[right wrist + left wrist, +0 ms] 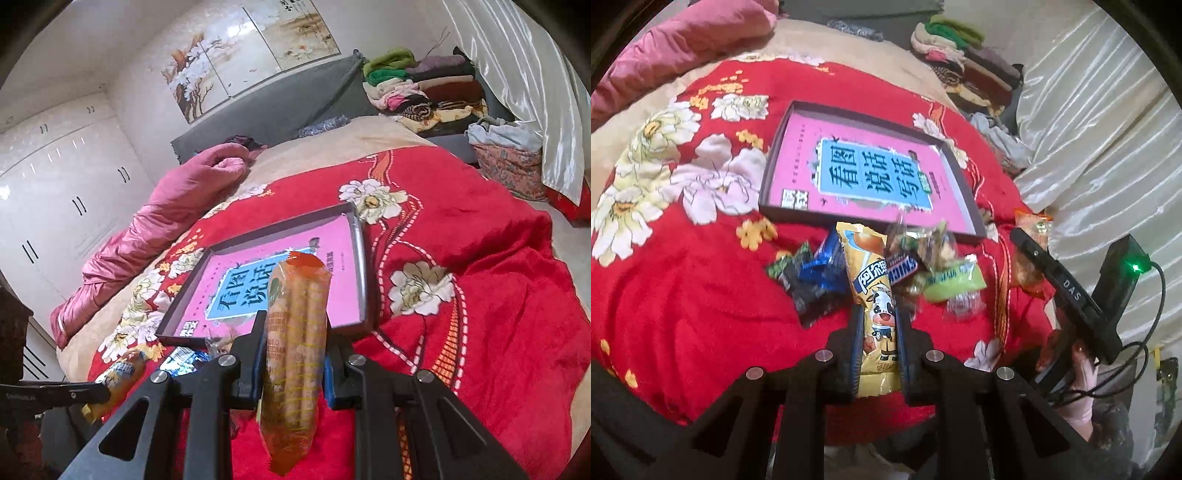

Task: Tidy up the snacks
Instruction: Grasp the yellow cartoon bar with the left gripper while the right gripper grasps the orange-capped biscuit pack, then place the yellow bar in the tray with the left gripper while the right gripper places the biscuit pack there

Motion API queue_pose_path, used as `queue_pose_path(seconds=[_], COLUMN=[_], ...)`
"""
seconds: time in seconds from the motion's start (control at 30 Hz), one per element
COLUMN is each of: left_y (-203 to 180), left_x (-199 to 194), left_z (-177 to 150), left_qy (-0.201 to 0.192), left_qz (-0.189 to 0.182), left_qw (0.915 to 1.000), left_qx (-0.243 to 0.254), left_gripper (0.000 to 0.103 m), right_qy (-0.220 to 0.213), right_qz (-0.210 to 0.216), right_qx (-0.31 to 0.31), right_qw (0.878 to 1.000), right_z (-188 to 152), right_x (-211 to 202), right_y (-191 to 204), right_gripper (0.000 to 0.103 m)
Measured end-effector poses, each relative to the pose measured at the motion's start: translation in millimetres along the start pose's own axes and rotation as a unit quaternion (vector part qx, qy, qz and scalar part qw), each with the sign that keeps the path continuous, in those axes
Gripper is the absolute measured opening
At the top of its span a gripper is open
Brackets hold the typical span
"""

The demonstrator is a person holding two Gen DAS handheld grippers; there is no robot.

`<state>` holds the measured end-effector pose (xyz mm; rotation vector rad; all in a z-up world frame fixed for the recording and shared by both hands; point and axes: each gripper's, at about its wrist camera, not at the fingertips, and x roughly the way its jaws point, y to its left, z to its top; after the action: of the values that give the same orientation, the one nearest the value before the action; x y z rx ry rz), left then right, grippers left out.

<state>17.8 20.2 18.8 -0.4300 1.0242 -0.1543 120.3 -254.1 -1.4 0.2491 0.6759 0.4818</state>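
My left gripper [879, 314] is shut on a yellow snack packet with a cartoon cow [873, 295], at the near edge of a snack pile on the red bedspread. The pile holds a blue wrapper [822, 267], a dark green packet [792, 273], a Snickers bar [903, 267], a green packet [955, 282] and clear-wrapped sweets [934, 242]. My right gripper [295, 321] is shut on an orange packet of biscuit sticks [297, 332], held upright above the bed. A shallow dark tray [775, 173] with a pink book [871, 173] in it lies just beyond the pile; the tray also shows in the right wrist view [360, 266].
The red floral bedspread [683, 295] covers the bed. A pink quilt [159, 229] lies bunched at the far left. Folded clothes [417, 86] are stacked by the grey headboard. A satin curtain [1089, 129] hangs at the right. White wardrobes [55, 184] stand beyond the bed.
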Motion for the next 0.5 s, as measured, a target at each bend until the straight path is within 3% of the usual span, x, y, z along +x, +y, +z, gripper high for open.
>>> queue_pose_path(seconds=[0.5], left_y=[19], left_x=[25], left_z=[51], left_qy=[-0.056], left_qz=[0.026], left_qw=[0.9980], left_qx=[-0.011], left_gripper=[0.016], right_qy=[0.016], right_qz=[0.017], right_qx=[-0.009], right_qw=[1.000], right_z=[24], right_x=[47], right_y=[1], right_gripper=[0.025])
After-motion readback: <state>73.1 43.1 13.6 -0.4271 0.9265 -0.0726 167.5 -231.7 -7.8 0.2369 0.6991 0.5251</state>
